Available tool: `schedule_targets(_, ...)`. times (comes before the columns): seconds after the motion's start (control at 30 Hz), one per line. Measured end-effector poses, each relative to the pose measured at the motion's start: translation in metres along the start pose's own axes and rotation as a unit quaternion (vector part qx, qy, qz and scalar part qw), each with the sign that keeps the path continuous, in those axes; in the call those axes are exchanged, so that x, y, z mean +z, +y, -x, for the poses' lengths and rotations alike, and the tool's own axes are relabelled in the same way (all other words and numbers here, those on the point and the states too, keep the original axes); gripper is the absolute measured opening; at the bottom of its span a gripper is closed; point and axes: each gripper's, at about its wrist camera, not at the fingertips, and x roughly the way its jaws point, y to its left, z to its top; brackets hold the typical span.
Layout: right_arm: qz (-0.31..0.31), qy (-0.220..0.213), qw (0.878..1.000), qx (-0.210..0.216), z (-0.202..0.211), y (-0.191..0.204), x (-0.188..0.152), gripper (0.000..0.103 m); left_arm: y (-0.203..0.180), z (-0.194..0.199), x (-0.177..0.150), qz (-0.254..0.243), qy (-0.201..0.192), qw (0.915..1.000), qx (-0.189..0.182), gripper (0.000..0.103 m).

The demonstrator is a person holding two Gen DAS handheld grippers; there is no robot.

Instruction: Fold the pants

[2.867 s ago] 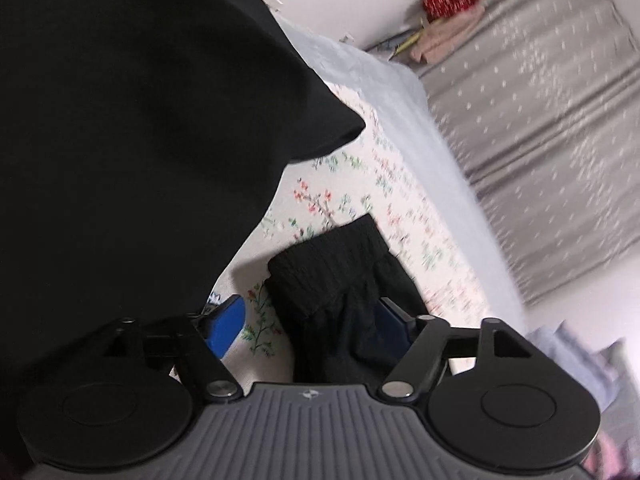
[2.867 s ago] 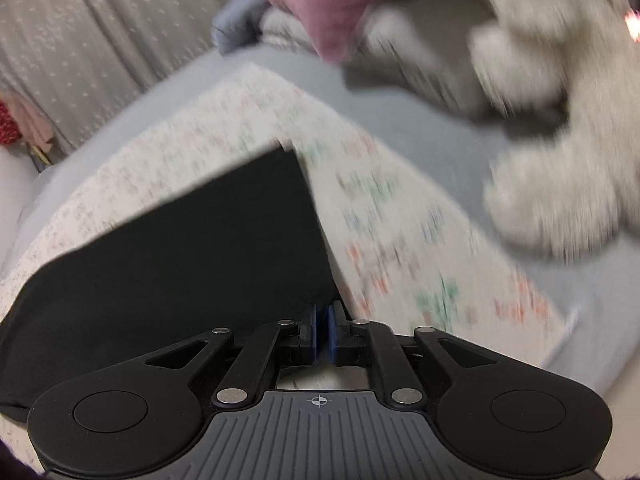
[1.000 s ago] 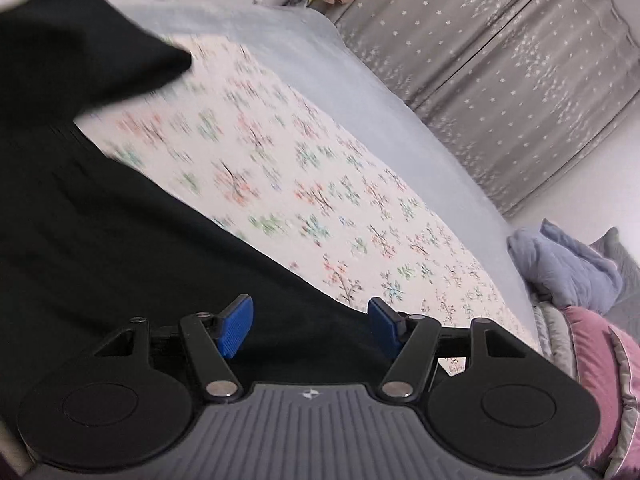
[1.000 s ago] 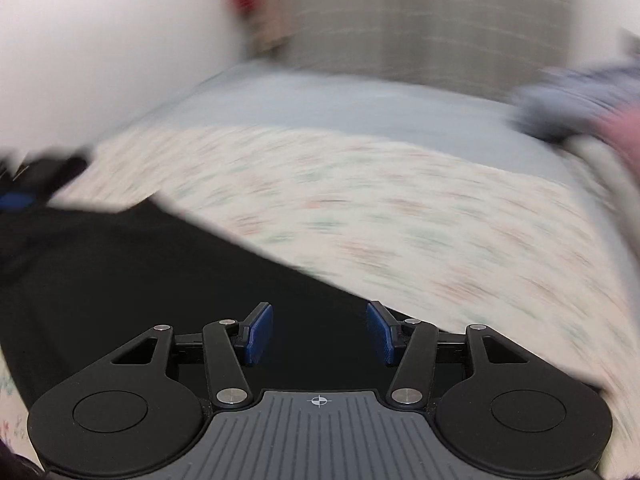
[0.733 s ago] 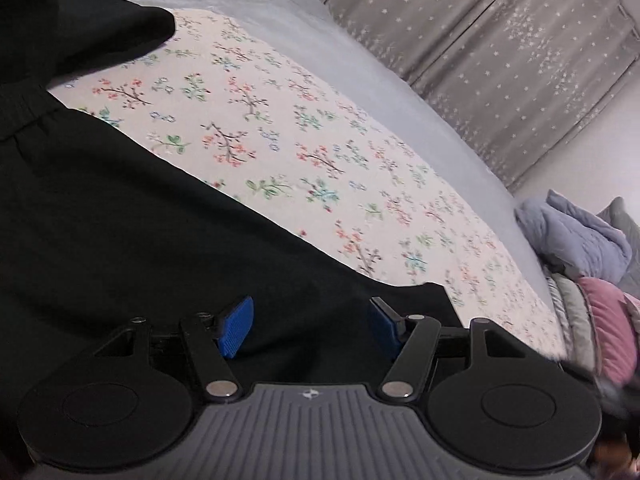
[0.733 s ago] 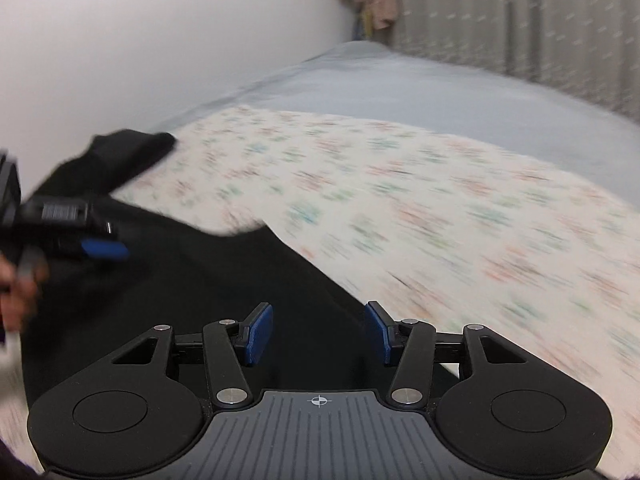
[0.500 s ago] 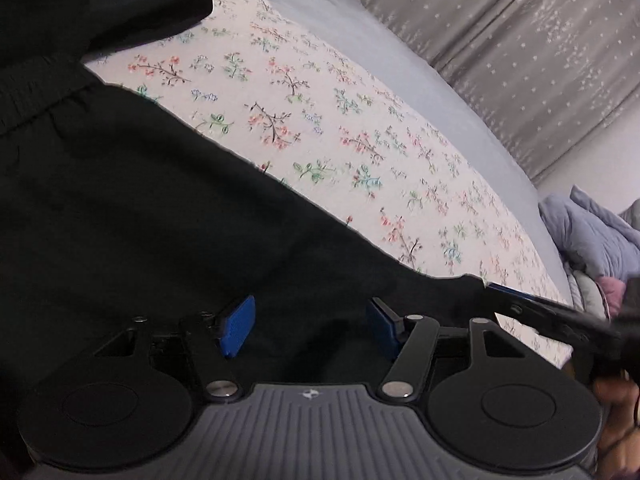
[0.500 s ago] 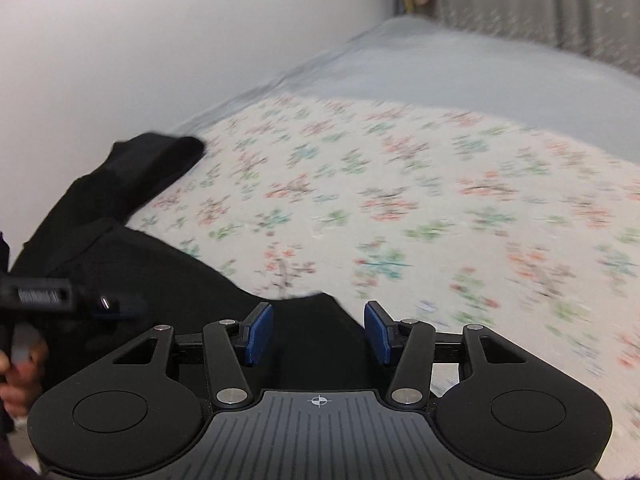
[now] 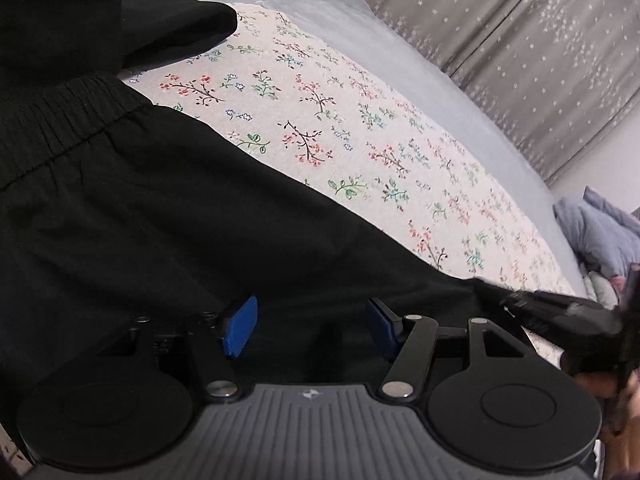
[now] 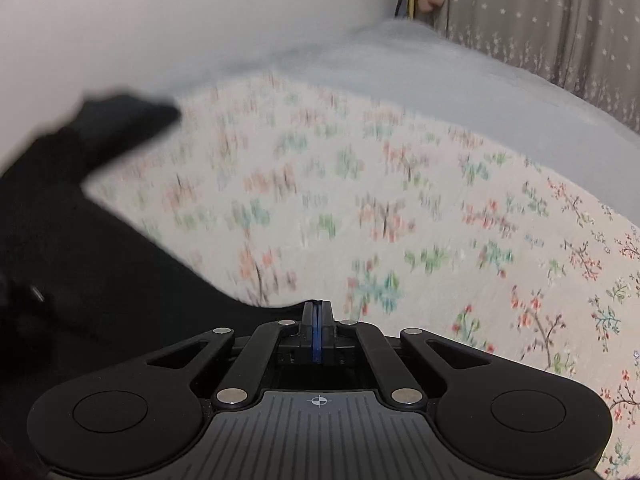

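Black pants (image 9: 168, 216) are shown spread lengthwise on the floral bedspread (image 9: 360, 128) of the bed, the elasticated waistband (image 9: 52, 124) lying at the left of the left wrist view and a further dark fold bunched beyond it. The right gripper (image 10: 317, 330) is seen fully closed at the hem corner of the pants, apparently pinching the fabric edge, though the cloth between the pads is not clearly resolved. The left gripper (image 9: 308, 326) is held wide open, low over the mid-length of the garment, with nothing grasped. The step in hand is judged to be securing the leg end; next, the left gripper would need to be closed on the fabric before the fold is carried toward the waistband.
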Motion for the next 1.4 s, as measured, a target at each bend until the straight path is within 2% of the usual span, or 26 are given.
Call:
schedule_targets(0.03, 0.002, 0.005, 1.0, -0.01, -0.005, 0.001, -0.004, 0.0, 0.001, 0.001, 0.0, -0.002, -0.001, 1.0, 0.001, 0.05)
schedule_targets(0.1, -0.011, -0.015, 0.999, -0.026, 0.003, -0.002, -0.008, 0.003, 0.003, 0.004, 0.0, -0.005, -0.004, 1.0, 0.005, 0.05)
schedule_targets(0.13, -0.025, -0.024, 0.999, -0.039, 0.014, -0.005, -0.011, 0.01, 0.005, 0.007, 0.001, -0.003, -0.008, 1.0, 0.005, 0.05)
schedule_targets(0.2, -0.046, -0.05, 0.996, -0.06, 0.045, -0.01, -0.016, 0.015, 0.013, 0.013, 0.002, 0.005, -0.021, 0.9998, 0.001, 0.05)
schedule_targets(0.27, -0.066, -0.072, 0.994, -0.048, 0.087, -0.012, -0.028, 0.015, 0.022, 0.022, 0.005, 0.019, -0.036, 0.9992, -0.003, 0.05)
schedule_targets(0.33, -0.089, -0.071, 0.993, -0.02, 0.126, -0.011, -0.048, 0.016, 0.03, 0.03, 0.006, 0.032, -0.045, 0.9984, -0.009, 0.05)
schedule_targets(0.37, -0.101, -0.068, 0.993, -0.006, 0.146, -0.011, -0.061, 0.021, 0.035, 0.034, 0.007, 0.038, -0.048, 0.9981, -0.011, 0.051)
schedule_targets(0.43, -0.116, -0.071, 0.991, 0.013, 0.19, -0.009, -0.091, 0.024, 0.045, 0.043, 0.008, 0.051, -0.057, 0.997, -0.012, 0.051)
schedule_targets(0.5, -0.136, -0.091, 0.986, 0.017, 0.241, -0.009, -0.122, 0.024, 0.054, 0.052, 0.008, 0.055, -0.069, 0.996, -0.009, 0.051)
schedule_targets(0.57, -0.176, -0.115, 0.978, 0.02, 0.291, -0.016, -0.152, 0.03, 0.062, 0.064, 0.007, 0.051, -0.085, 0.9951, 0.003, 0.051)
schedule_targets(0.67, -0.218, -0.129, 0.967, 0.007, 0.337, -0.023, -0.191, 0.036, 0.073, 0.081, 0.004, 0.057, -0.101, 0.9931, 0.014, 0.051)
schedule_targets(0.77, -0.212, -0.11, 0.971, -0.01, 0.333, -0.014, -0.225, 0.036, 0.084, 0.09, -0.002, 0.078, -0.101, 0.9918, 0.009, 0.051)
schedule_targets(0.83, -0.212, -0.081, 0.974, -0.002, 0.299, -0.007, -0.241, 0.036, 0.083, 0.088, -0.007, 0.072, -0.091, 0.9933, 0.007, 0.051)
schedule_targets(0.93, -0.21, -0.024, 0.977, 0.006, 0.237, 0.005, -0.253, 0.036, 0.078, 0.071, -0.013, 0.049, -0.052, 0.9972, 0.021, 0.051)
schedule_targets(1.0, -0.184, 0.017, 0.983, -0.017, 0.206, 0.016, -0.256, 0.035, 0.081, 0.061, -0.015, 0.049, -0.039, 0.9975, 0.032, 0.05)
schedule_targets(1.1, -0.146, 0.029, 0.987, -0.053, 0.208, 0.013, -0.261, 0.033, 0.084, 0.059, -0.012, 0.044, -0.042, 0.9978, 0.029, 0.05)
schedule_targets(1.13, -0.148, 0.035, 0.985, -0.082, 0.21, 0.003, -0.266, 0.033, 0.084, 0.059, -0.01, 0.038, -0.043, 0.9979, 0.03, 0.049)
schedule_targets(1.2, -0.155, 0.043, 0.976, -0.146, 0.216, -0.023, -0.281, 0.041, 0.089, 0.059, -0.008, 0.036, -0.043, 0.998, 0.029, 0.045)
schedule_targets(1.23, -0.17, 0.048, 0.97, -0.169, 0.221, -0.039, -0.288, 0.059, 0.09, 0.061, -0.01, 0.037, -0.042, 0.9981, 0.028, 0.044)
schedule_targets(1.27, -0.192, 0.053, 0.962, -0.185, 0.227, -0.056, -0.296, 0.067, 0.091, 0.062, -0.01, 0.035, -0.041, 0.9982, 0.027, 0.04)
schedule_targets(1.33, -0.225, 0.057, 0.95, -0.207, 0.24, -0.084, -0.311, 0.067, 0.09, 0.063, -0.01, 0.022, -0.04, 0.9983, 0.036, 0.03)
schedule_targets(1.4, -0.25, 0.054, 0.943, -0.215, 0.254, -0.108, -0.328, 0.069, 0.091, 0.065, -0.01, 0.017, -0.039, 0.998, 0.047, 0.014)
